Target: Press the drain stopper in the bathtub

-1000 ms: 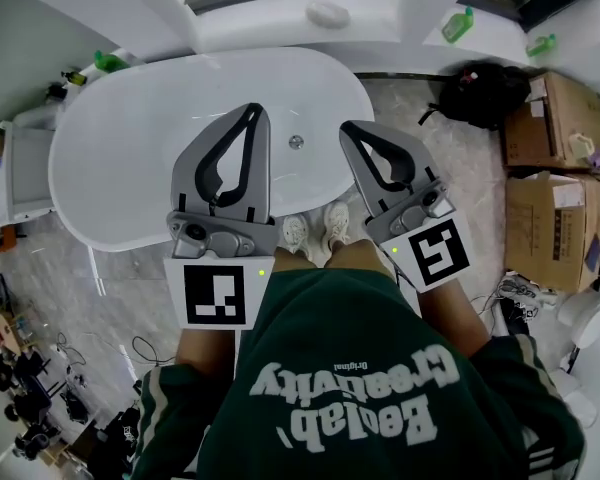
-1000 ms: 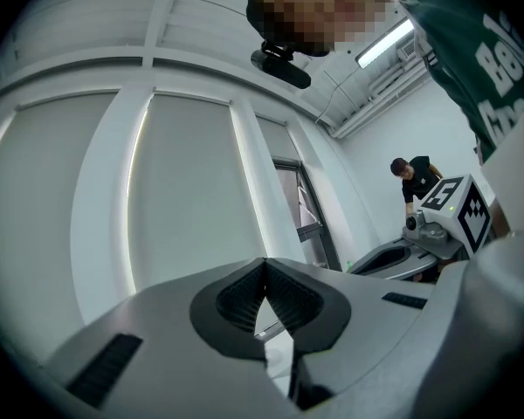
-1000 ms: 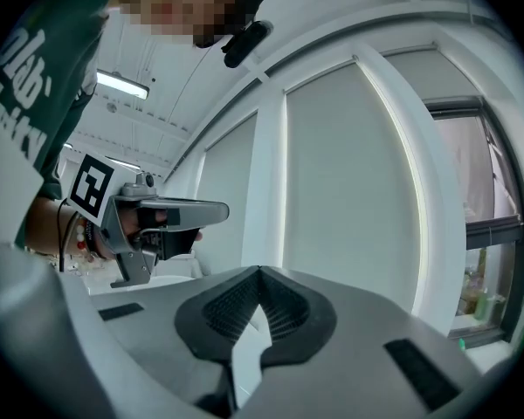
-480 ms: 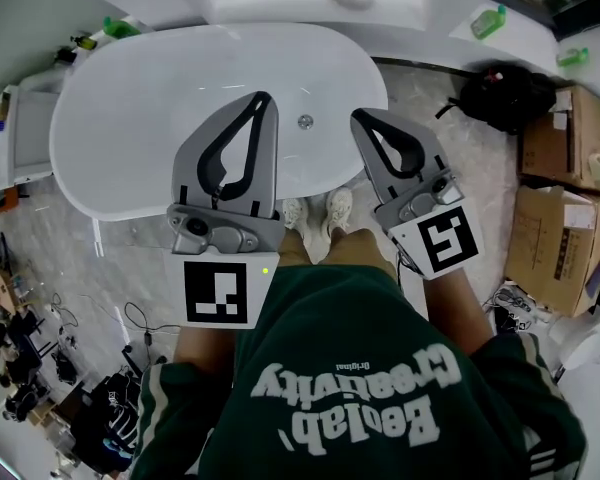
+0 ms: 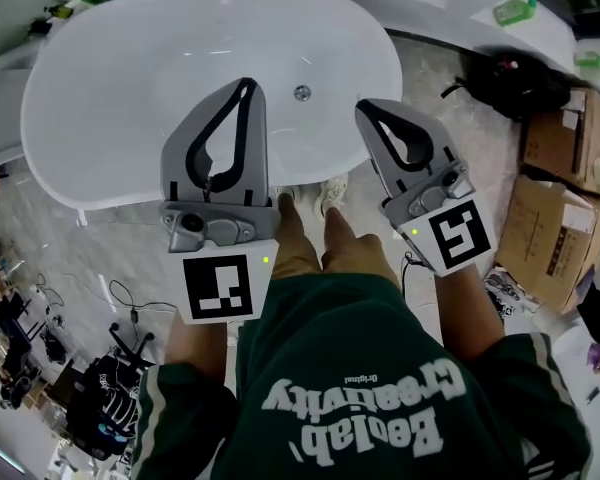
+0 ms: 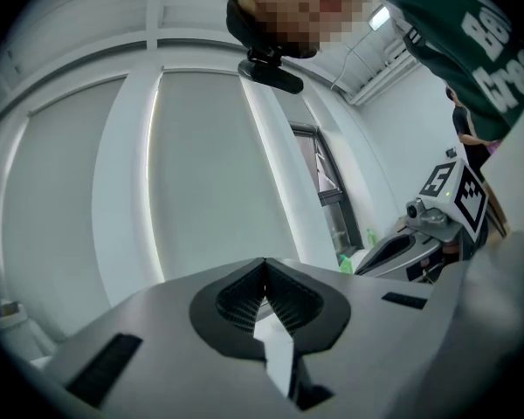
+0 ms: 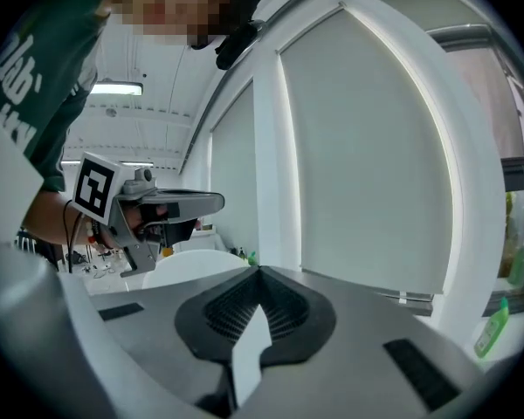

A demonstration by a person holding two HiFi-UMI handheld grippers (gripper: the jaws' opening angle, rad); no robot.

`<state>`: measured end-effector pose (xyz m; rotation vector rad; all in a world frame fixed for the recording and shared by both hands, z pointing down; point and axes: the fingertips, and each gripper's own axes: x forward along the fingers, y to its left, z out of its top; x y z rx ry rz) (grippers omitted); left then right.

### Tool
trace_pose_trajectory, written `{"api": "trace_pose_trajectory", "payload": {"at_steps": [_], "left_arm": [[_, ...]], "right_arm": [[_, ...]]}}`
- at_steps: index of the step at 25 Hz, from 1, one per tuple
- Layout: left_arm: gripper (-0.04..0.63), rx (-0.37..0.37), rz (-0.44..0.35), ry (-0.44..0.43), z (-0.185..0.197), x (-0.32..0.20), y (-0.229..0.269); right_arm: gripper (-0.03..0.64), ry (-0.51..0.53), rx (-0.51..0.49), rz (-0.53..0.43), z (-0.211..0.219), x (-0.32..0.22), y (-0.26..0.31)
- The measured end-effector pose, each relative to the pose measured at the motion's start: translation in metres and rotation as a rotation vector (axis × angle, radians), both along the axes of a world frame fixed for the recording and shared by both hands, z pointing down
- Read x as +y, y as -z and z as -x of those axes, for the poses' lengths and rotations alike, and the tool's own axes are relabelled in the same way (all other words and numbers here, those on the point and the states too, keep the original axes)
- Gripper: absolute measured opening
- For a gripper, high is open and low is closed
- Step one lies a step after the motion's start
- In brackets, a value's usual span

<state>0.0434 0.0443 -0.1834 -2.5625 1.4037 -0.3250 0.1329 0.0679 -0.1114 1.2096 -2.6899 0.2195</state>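
head view: grippers (image 5: pixel 248 86) (image 5: pixel 363 106) (jaws together) by bathtub (image 5: pixel 100 98)

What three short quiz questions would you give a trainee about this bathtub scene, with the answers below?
1. True or false: the left gripper holds the drain stopper.
2. Where is the drain stopper? A: in the white bathtub. B: on the floor. C: on a cardboard box.
3. Fill in: the jaws of the right gripper are ___, with nothing between them.

Key: 1 false; 2 A; 3 shut.
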Motion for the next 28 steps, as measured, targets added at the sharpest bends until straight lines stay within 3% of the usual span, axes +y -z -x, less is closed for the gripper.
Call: {"api": "trace_pose_trajectory", "payload": {"at_steps": [4,8,14,19,28], "left_arm": [[0.003,0.058,0.036,0.004,0.020,-0.014,-0.044],[0.003,0.066,0.062,-0.040,0.026,-0.023,-0.090],[0.003,0.093,0.189,-0.037,0.056,-0.041,-0.161],[0.003,0.131,0.235,-0.042,0.074,-0.059,-0.211],[0.003,0.113,0.296,-0.096,0.073,-0.081,-0.305]], "right_arm": [[0.014,0.001,0.039,0.059,0.016,-0.017,-0.046],[0.014,0.021,0.064,0.098,0.038,-0.036,-0.090],[0.014,0.044,0.135,0.162,0.080,-0.065,-0.152],[0.014,0.015,0.183,0.207,0.094,-0.084,-0.207],[0.014,0.002,0.231,0.289,0.100,-0.095,-0.323]]}}
